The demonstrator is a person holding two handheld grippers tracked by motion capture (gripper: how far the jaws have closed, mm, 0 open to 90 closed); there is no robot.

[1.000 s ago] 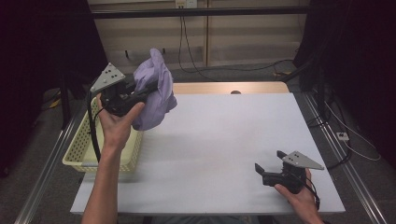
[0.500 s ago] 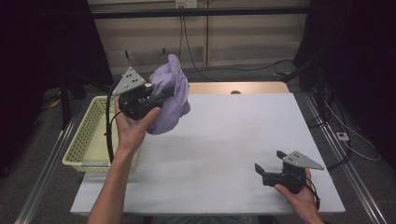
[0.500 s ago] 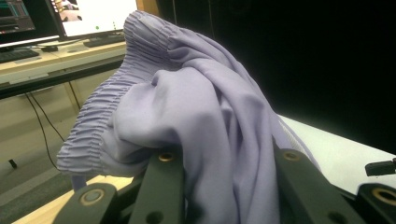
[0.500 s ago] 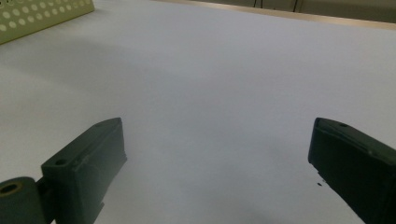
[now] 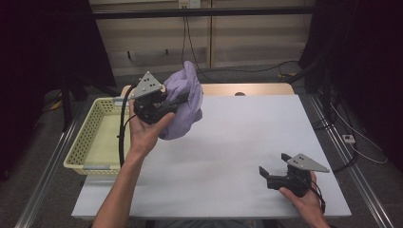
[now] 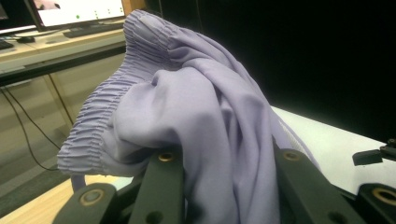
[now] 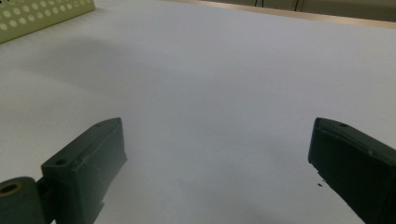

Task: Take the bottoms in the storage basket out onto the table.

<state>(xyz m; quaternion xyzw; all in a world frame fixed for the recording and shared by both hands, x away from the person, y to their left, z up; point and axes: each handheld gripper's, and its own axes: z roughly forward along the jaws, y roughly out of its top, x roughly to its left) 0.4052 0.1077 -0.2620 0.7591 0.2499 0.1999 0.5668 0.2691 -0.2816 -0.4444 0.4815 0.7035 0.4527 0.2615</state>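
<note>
Carrying crumpled lilac elastic-waist cloth garment [image 5: 183, 102], pinched by left hand-held gripper [image 5: 178, 100], beside yellow perforated plastic basket [image 5: 88, 142]; probably lowering onto white tabletop [image 5: 237, 142] next, toward spread right hand-held gripper [image 5: 272, 169].

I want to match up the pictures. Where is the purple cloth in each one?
High view: the cloth hangs upper left of centre, clamped in the left hand-held gripper, beside the basket.
Left gripper view: the cloth is in the middle, bunched between the jaws.
Right gripper view: the cloth is not in it.
Shared landmark: the white table.
</note>
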